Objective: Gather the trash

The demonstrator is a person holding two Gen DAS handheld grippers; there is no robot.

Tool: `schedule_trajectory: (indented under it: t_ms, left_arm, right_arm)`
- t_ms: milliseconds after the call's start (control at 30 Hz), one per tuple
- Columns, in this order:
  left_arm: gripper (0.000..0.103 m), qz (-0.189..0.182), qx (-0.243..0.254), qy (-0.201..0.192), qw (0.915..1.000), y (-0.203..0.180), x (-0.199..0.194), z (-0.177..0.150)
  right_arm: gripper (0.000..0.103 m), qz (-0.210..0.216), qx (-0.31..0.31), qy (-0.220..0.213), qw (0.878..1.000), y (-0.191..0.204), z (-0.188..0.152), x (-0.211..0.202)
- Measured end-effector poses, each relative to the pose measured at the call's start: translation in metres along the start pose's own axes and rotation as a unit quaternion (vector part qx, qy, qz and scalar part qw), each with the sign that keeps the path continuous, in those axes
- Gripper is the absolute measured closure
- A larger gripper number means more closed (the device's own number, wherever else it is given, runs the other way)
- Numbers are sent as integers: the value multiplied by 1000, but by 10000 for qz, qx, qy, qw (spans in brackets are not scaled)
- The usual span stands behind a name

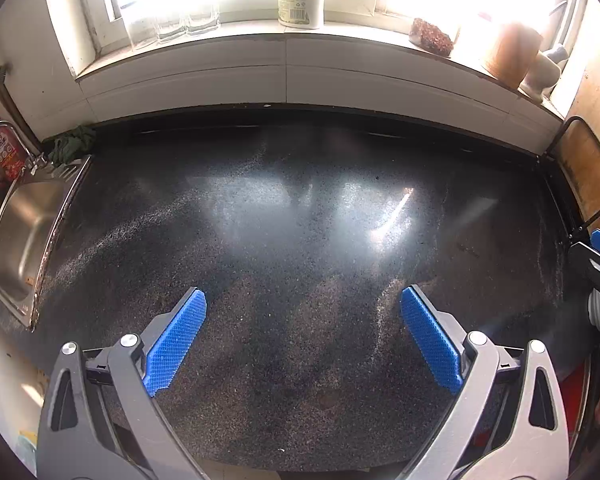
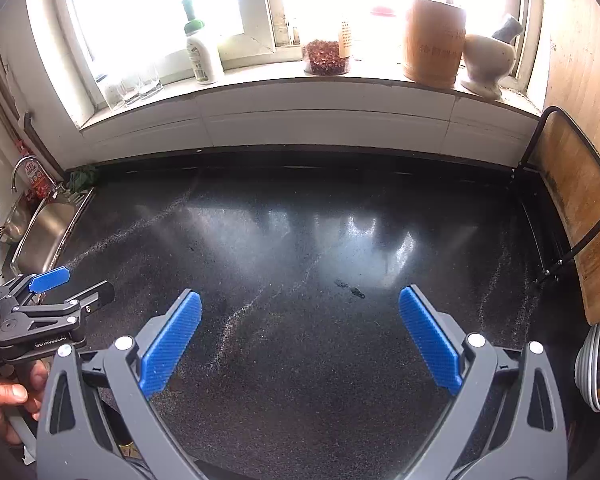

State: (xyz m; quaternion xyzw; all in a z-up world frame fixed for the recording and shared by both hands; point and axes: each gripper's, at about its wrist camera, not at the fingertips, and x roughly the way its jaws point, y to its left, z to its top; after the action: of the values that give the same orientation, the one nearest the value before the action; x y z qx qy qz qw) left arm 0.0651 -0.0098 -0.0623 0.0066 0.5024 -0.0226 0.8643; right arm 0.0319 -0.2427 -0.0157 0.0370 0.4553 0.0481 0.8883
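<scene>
1. Holding nothing, the left gripper (image 1: 303, 336) hangs over the near edge of the dark counter (image 1: 300, 220) with its blue fingers (image 1: 176, 336) spread wide apart.
2. The right gripper (image 2: 300, 338) hangs the same way over the near edge, wide open, with nothing between its fingers. A hand (image 2: 8, 396) holds the left gripper's grip at the near left.
3. Both point forward and a bit down at the counter, side by side.
4. No big trash shows on the counter. The only bit I can see is a small dark scrap (image 2: 350, 289) just past the right gripper, near the middle. I cannot tell what it is.
5. That scrap is tiny and flat, so I think the wide fingers could slide over it or push it away.
6. A sink (image 1: 24, 236) sits at the left edge. A scrap pushed that way could drop in.
7. A green rag (image 1: 72, 146) lies in the far left corner. It might get picked up as trash when it is not.
8. Far back, the window ledge holds glasses (image 2: 134, 84), a white bottle (image 2: 202, 50) and a stone bowl (image 2: 488, 60). Reaching too far could knock them over.
</scene>
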Motion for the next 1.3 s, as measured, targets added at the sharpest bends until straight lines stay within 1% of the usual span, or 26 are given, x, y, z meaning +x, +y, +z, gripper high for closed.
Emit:
schedule_trajectory:
  t_ms: [700, 1300]
  left_arm:
    - [8, 18, 0, 3, 10000, 7, 0, 1]
    - [8, 58, 81, 15, 9999, 4, 2, 1]
  right_arm:
    - [7, 23, 26, 33, 10000, 5, 0, 5]
    - [7, -6, 43, 62, 10000, 8, -1, 6]
